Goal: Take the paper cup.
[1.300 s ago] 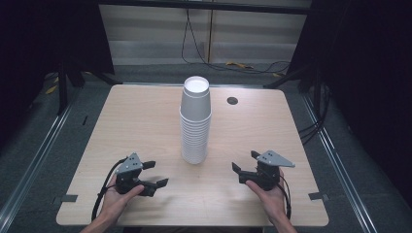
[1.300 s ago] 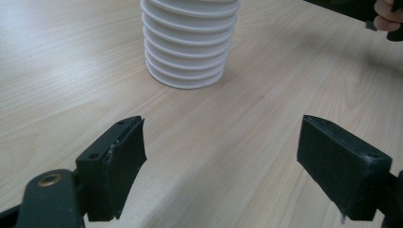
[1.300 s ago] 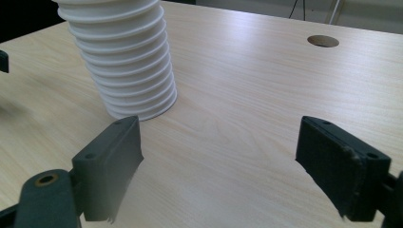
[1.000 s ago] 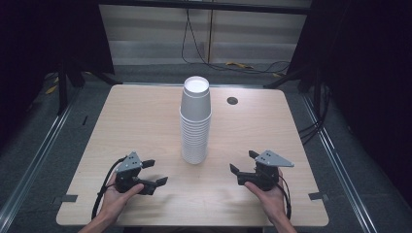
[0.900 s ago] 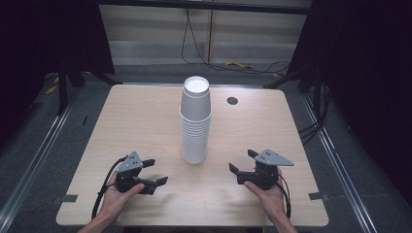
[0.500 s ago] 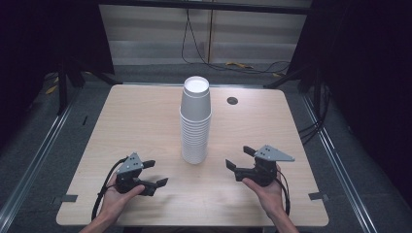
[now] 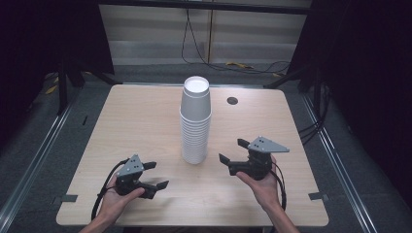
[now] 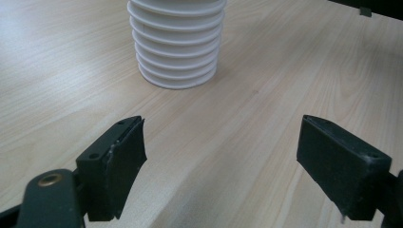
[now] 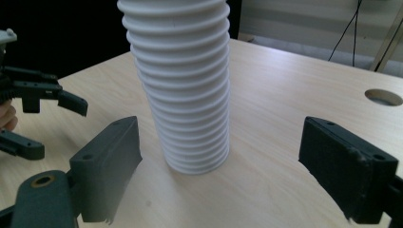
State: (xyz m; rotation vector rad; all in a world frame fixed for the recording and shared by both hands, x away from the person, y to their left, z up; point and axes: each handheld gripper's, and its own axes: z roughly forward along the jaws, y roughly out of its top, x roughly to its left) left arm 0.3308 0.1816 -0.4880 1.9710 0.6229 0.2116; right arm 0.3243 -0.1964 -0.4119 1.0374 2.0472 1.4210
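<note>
right gripper (image 7: 232, 151) now higher off the table (image 7: 145, 121), shifted left and forward, closer to the stack of white cups (image 7: 196, 121)

Open tabletop – one tall obstacle

We see bare table (image 7: 145, 121) on both sides of the cup stack (image 7: 195, 121) – only that stack stands between our grippers' paths.

Table (image 7: 145, 121): pale wood-grain laminate, smooth, slight sheen. Cup stack (image 7: 196, 121): white, matt, looked paper, ribbed by rims. Left gripper (image 7: 156, 175), right gripper (image 7: 232, 151): black matt plastic, pads faintly textured.
</note>
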